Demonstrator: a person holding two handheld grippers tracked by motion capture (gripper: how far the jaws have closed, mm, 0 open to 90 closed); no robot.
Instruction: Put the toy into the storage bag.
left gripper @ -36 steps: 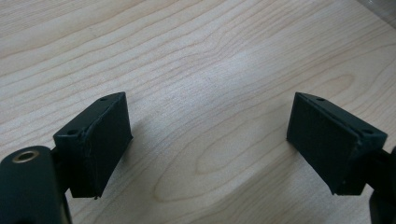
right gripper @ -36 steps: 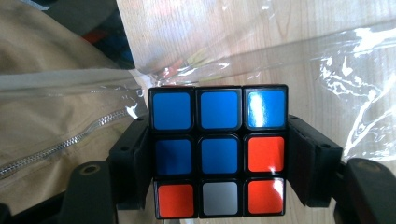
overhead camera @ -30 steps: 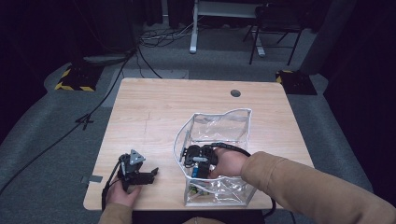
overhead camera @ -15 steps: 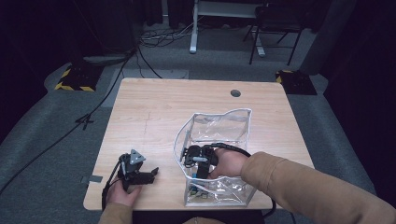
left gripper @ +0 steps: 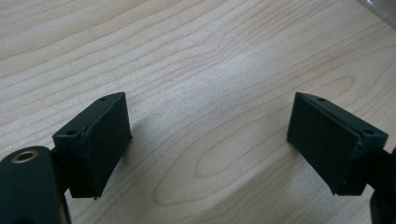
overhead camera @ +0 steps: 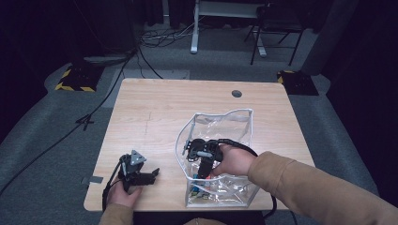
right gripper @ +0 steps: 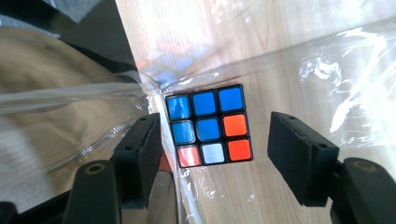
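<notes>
A light wooden table (overhead camera: 155,112) with a small round grommet hole (overhead camera: 237,93) near its far edge carries a clear plastic zip bag with a white trim (overhead camera: 244,119), standing open on the near right part of the top. The right gripper (overhead camera: 201,174), held by a hand (overhead camera: 233,160) in a tan sleeve (overhead camera: 319,187), reaches down into the bag's mouth. In the right gripper view its jaws stand apart on either side of a scrambled colour cube with blue, orange, white and red stickers (right gripper: 209,125); the cube lies on the bag's floor, in a corner close to the bag's wall, and neither jaw looks to be touching it, though the left jaw is very close and the crinkled plastic makes this hard to judge. In the high view the cube (overhead camera: 199,186) shows as a small patch of colours at the bag's near left bottom.

The left gripper (overhead camera: 151,174) rests low over the near left part of the table, well apart from the bag, held by the left hand (overhead camera: 123,193). In the left gripper view its black padded jaws are spread wide over bare wood grain (left gripper: 205,84), with nothing between them.
</notes>
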